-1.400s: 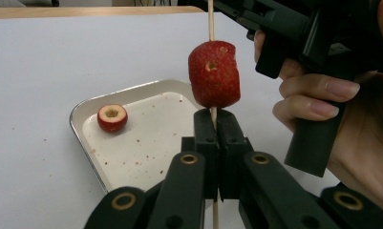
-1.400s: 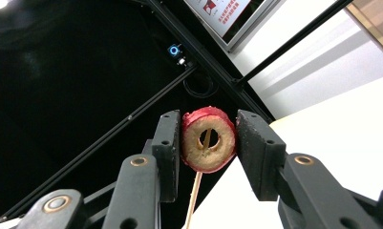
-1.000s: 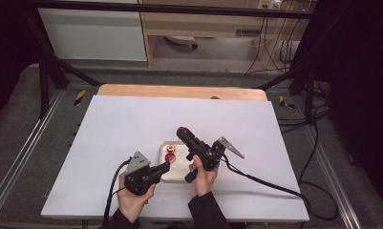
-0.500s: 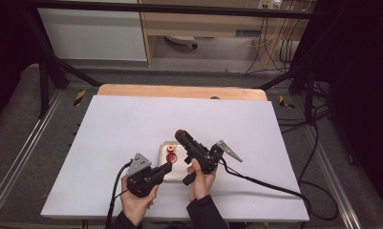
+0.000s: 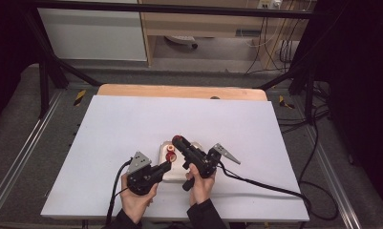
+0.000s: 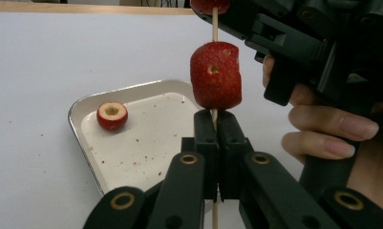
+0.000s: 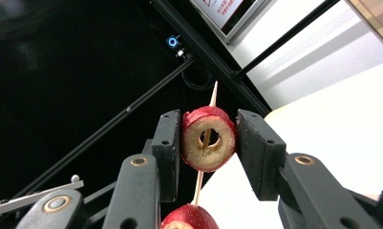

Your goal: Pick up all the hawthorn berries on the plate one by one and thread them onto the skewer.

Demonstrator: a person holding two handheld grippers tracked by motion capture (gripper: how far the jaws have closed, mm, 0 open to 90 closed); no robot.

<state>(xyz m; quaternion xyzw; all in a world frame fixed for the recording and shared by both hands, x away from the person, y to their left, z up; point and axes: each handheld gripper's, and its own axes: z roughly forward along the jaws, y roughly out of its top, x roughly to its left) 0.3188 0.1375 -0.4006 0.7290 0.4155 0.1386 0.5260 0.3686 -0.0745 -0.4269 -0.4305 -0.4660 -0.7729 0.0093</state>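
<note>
My left gripper (image 6: 217, 114) is shut on a thin wooden skewer (image 6: 214, 28) that stands upright. A red cored strawberry piece (image 6: 215, 75) sits on the skewer just above the jaws. My right gripper (image 7: 208, 136) is shut on a second cored strawberry piece (image 7: 201, 160), and the skewer (image 7: 212, 98) runs through its hole and pokes out beyond. The threaded piece (image 7: 189, 220) shows below it. In the high view both grippers, left (image 5: 166, 166) and right (image 5: 176, 140), meet over a small white tray (image 5: 175, 174). One more strawberry piece (image 6: 111, 115) lies in the tray (image 6: 132, 90).
The tray rests on a wide white table sheet (image 5: 132, 124) near its front middle. A person's hand (image 6: 332, 133) grips the right gripper's handle close beside the skewer. Cables trail off to the right (image 5: 275, 183) and down the front edge. A wooden strip (image 5: 179, 91) borders the far side.
The right gripper's tip has come slightly nearer and lower, carrying its strawberry piece along the skewer. The left gripper has stayed almost still, holding the skewer.
</note>
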